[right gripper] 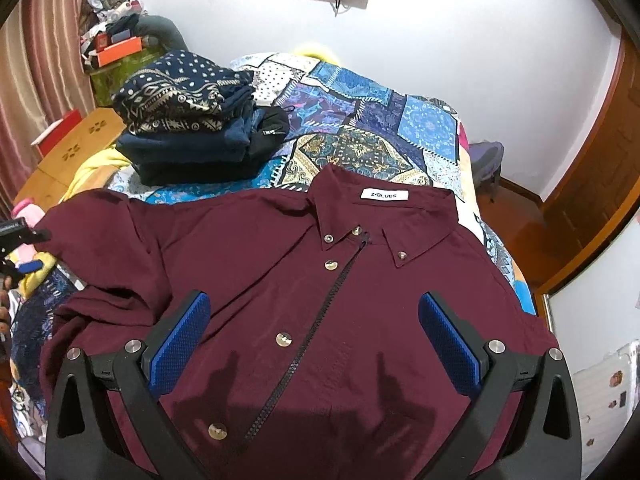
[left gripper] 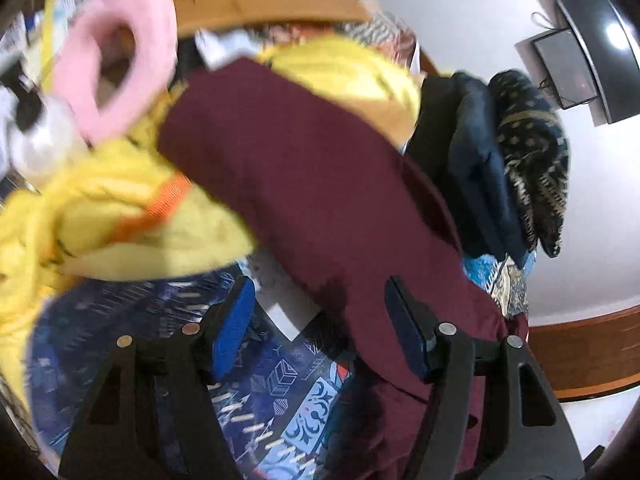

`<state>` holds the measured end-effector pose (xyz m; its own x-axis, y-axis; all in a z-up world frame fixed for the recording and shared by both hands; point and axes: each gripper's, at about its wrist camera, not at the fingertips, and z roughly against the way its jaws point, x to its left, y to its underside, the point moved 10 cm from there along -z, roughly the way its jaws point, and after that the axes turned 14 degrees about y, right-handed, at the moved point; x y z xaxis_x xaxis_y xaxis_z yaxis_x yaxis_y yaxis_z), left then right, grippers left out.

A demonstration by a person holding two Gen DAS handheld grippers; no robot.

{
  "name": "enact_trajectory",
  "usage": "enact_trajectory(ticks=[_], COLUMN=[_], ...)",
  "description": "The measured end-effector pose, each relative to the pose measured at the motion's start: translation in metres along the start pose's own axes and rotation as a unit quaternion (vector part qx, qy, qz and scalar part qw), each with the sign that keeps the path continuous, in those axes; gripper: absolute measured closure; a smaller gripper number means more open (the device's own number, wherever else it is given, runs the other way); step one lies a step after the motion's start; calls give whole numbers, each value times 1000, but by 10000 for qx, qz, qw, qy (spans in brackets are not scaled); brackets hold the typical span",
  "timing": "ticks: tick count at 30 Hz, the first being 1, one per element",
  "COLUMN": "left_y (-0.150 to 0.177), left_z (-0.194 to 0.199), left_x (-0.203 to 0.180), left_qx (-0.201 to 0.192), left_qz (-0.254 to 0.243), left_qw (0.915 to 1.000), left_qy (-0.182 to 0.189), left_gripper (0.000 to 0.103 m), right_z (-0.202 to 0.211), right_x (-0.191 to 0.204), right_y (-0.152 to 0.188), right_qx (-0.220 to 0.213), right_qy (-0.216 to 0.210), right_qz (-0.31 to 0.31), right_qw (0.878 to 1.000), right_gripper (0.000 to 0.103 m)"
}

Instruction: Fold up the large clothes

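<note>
A maroon button-down shirt [right gripper: 320, 280] lies face up on the patchwork bed, collar pointing away from me. My right gripper [right gripper: 314, 320] hangs open just above its chest, empty. In the left wrist view a maroon sleeve [left gripper: 320, 184] stretches away from my left gripper [left gripper: 320, 312], which is open, with the sleeve's lower part between and over its blue pads [left gripper: 232, 328]. The left gripper also shows at the left edge of the right wrist view [right gripper: 24, 256], by the sleeve end.
A stack of folded dark clothes [right gripper: 192, 120] sits at the bed's far left. Yellow cloth [left gripper: 100, 208] and a pink item [left gripper: 116, 64] lie beyond the sleeve. Patchwork bedspread [right gripper: 380, 128]. A wooden door [right gripper: 592, 184] is at the right.
</note>
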<state>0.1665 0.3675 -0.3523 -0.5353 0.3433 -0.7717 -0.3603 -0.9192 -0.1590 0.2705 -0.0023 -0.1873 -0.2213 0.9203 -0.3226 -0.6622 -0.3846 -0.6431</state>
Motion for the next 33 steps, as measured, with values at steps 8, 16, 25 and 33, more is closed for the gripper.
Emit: enact_trajectory(ticks=[8, 16, 25, 33], left_y=[-10, -17, 22, 144], left_z=[-36, -21, 7, -14], left_x=[-2, -84, -272, -411], left_qx=[-70, -462, -712, 42], left_qz=[-406, -2033, -3389, -4507], left_qw=[9982, 9748, 9369, 8785], left_qy=[-433, -788, 484, 1584], left_gripper=[69, 96, 99, 99], right_z=[-6, -8, 1, 6], right_x=[-2, -11, -59, -126], right_y=[3, 2, -8, -5], right_qx=[126, 110, -228, -406], right_qy=[102, 91, 194, 286], right_qz=[63, -42, -514, -1223], right_qw=[9998, 9999, 9982, 9912], right_gripper=[0, 0, 0, 0])
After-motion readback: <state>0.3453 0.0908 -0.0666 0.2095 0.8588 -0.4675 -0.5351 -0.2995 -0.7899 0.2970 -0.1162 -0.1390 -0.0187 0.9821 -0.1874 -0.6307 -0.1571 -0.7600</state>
